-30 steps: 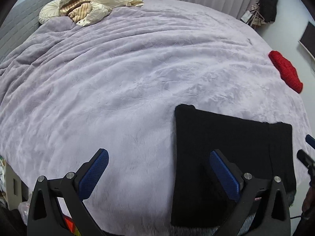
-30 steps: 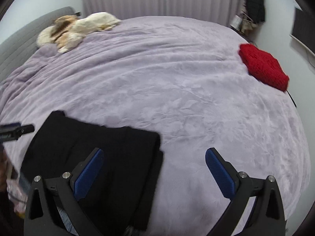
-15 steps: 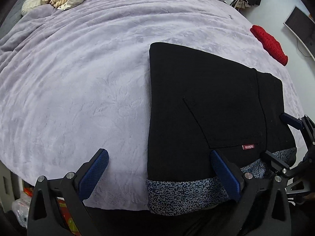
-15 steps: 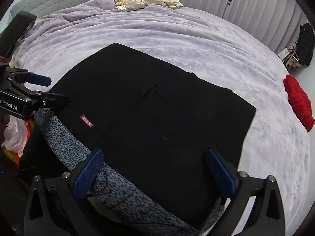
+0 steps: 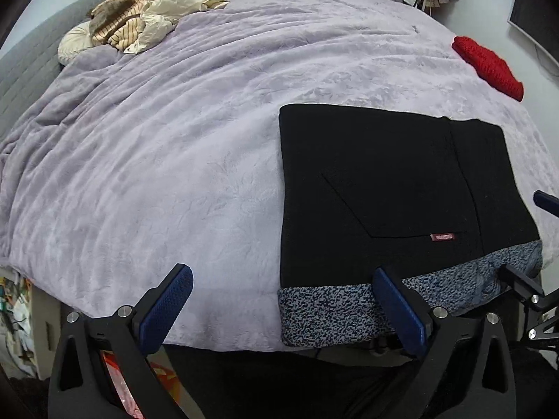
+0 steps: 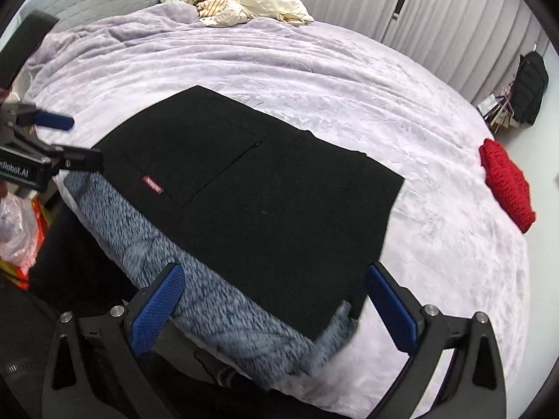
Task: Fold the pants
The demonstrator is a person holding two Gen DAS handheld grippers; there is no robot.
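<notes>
Black pants point(image 5: 394, 188) point(image 6: 265, 188) lie folded flat at the near edge of the lilac bed cover, back pocket and small red label point(image 5: 443, 237) facing up. A blue-grey speckled band point(image 5: 325, 310) point(image 6: 195, 279) runs along their near edge, at the bed's rim. My left gripper point(image 5: 283, 300) hovers open at the pants' near left corner, nothing between its fingers. My right gripper point(image 6: 276, 300) is open above the speckled band at the pants' near right side, holding nothing. Each gripper shows at the other view's edge.
A lilac bed cover point(image 5: 167, 146) spreads wide to the left and behind the pants. A red knitted item point(image 5: 489, 66) point(image 6: 506, 181) lies at the far right edge. A heap of cream and striped clothes point(image 5: 146, 24) sits by the grey headboard. Clutter lies on the floor at left.
Both cameras pulled back and tilted up slightly over the last half second; a second ago they were higher and further off. The pants lie still and both grippers stay open.
</notes>
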